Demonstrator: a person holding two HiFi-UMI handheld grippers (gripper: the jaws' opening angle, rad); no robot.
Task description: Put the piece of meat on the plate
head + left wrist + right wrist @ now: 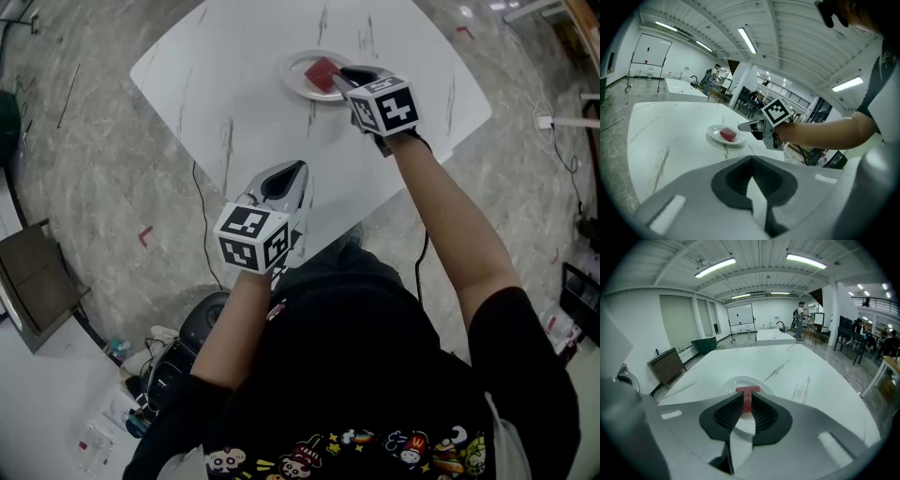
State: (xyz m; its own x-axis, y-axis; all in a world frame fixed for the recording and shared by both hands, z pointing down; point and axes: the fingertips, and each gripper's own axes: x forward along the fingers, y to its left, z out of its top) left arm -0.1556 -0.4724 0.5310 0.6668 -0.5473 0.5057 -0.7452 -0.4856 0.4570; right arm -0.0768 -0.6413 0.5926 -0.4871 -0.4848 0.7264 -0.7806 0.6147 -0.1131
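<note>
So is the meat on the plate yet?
On the plate: the left gripper view shows the red meat lying flat on the white plate, with the right claw just beside it.

Grey two-jaw right gripper [347, 77] with marker cube: arm [459, 234] stretched far forward, jaws narrowly apart, clamping nothing. Matching left gripper [289, 172]: held back near body, jaws together, empty.

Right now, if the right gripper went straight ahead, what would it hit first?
Probably the piece of meat, lying on the plate dead ahead of the right gripper and its slightly parted jaws; how far off is unclear.
</note>
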